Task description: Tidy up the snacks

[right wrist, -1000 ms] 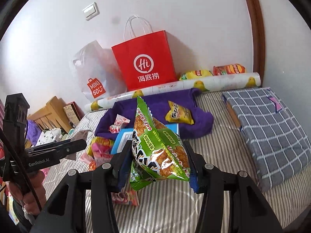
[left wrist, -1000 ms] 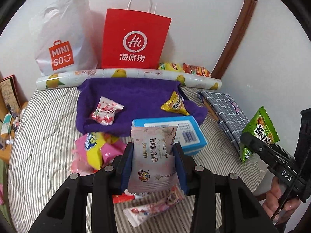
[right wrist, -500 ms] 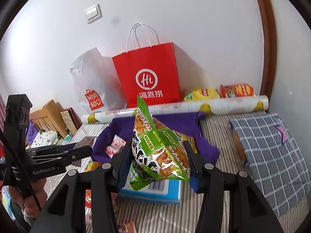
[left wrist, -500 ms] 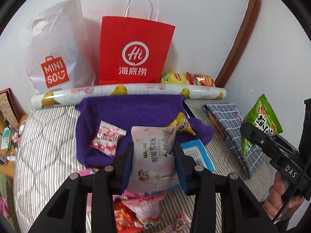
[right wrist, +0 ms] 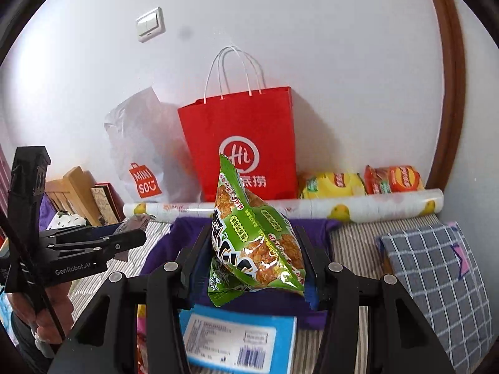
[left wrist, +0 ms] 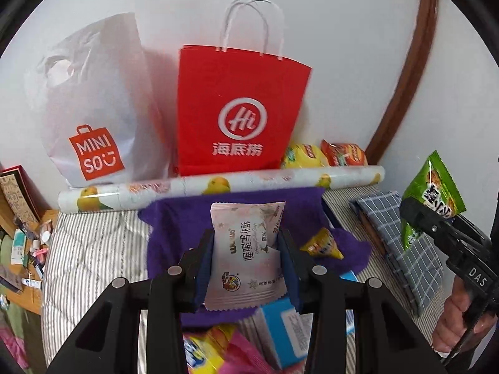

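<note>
My left gripper [left wrist: 246,249] is shut on a pale pink snack packet [left wrist: 246,258] and holds it up over the purple towel [left wrist: 174,221]. My right gripper [right wrist: 252,249] is shut on a green snack bag [right wrist: 252,243], also held up in the air; that bag shows at the right of the left wrist view [left wrist: 432,193]. A red paper bag [left wrist: 240,112] with white handles stands against the wall straight ahead, with a white MINISO plastic bag [left wrist: 93,109] to its left. A small yellow packet [left wrist: 322,244] lies on the towel.
A fruit-print roll [left wrist: 218,187] lies in front of the bags. Yellow and orange chip bags [right wrist: 361,184] sit behind it. A blue box [right wrist: 240,339] and bright packets [left wrist: 212,352] lie below. A checked grey cushion [right wrist: 436,268] is on the right; a cluttered wooden shelf [left wrist: 21,249] on the left.
Both grippers have risen and moved toward the wall with their snacks still held. The red bag looms larger and the items on the bed have slid down the frames.
</note>
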`<state>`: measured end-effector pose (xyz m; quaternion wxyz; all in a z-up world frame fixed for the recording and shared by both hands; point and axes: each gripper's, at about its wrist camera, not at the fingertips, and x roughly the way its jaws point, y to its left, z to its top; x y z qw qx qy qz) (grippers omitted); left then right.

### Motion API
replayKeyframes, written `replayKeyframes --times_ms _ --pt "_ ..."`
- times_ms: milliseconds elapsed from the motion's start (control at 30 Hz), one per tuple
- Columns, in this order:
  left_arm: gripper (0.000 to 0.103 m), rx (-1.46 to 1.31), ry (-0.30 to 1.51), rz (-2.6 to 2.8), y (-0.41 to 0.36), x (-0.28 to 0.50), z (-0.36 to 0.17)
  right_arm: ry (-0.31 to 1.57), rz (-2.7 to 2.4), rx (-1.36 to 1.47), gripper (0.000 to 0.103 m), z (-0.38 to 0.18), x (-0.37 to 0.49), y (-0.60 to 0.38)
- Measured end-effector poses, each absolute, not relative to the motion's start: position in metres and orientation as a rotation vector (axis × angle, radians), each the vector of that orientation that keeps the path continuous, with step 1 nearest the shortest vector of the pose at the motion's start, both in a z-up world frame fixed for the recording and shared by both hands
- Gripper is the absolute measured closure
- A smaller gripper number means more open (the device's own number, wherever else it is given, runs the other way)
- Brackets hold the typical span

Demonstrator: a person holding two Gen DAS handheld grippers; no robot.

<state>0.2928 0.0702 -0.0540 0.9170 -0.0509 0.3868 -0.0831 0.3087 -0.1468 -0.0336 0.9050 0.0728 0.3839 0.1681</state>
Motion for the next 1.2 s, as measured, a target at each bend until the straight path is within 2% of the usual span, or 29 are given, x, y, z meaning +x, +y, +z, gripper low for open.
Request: replayKeyframes --times_ms 400,767,1200 --pt "0.065 -0.198 0.827 -0.137 0.112 0.342 -0.069 0.822 0.405 0.112 0.053 -0.060 0.367 -0.111" --pt "0.065 -0.207 0.857 -0.112 0.114 0.379 -0.096 0.845 0.469 0.152 0.053 -0.076 0.409 -0.085" --pt "0.065 -0.217 0.966 -0.064 0.129 0.401 -0.142 1.132 0.495 0.022 0.053 -0.171 0.429 -0.064"
